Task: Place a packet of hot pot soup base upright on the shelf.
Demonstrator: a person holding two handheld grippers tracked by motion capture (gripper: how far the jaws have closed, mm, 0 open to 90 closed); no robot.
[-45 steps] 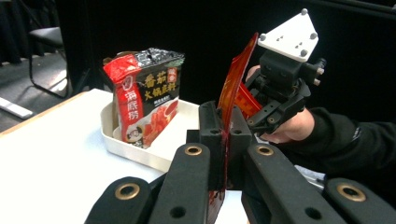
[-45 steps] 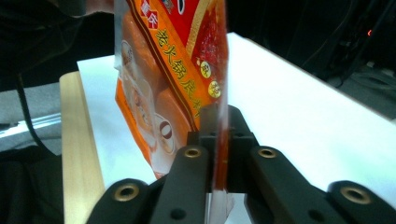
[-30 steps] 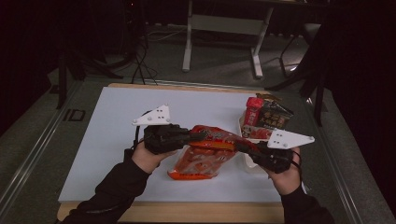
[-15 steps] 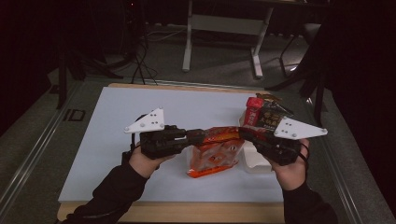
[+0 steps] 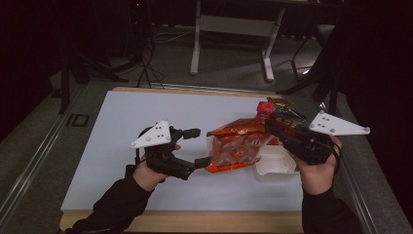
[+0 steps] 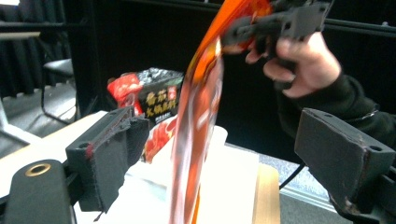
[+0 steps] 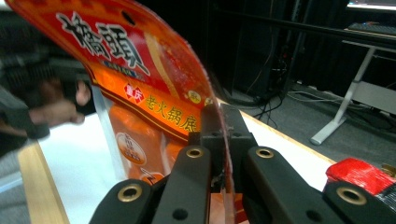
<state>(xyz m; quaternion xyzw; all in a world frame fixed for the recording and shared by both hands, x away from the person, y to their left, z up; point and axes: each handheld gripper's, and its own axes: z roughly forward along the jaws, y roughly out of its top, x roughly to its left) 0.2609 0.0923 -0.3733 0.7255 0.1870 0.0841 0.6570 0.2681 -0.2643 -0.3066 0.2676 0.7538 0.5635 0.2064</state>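
left gripper [image 5: 197, 146] now off the orange pouch [image 5: 236, 146], fingers wide; right gripper [image 7: 223, 135] pinching its edge

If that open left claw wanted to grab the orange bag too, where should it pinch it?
Probably the bag's free edge facing the left gripper, coming in from that side. The bag is flat and thin, hanging upright and edge-on between the open jaws in the left gripper view, so they could close across its two faces. The right gripper already pinches the far top edge.
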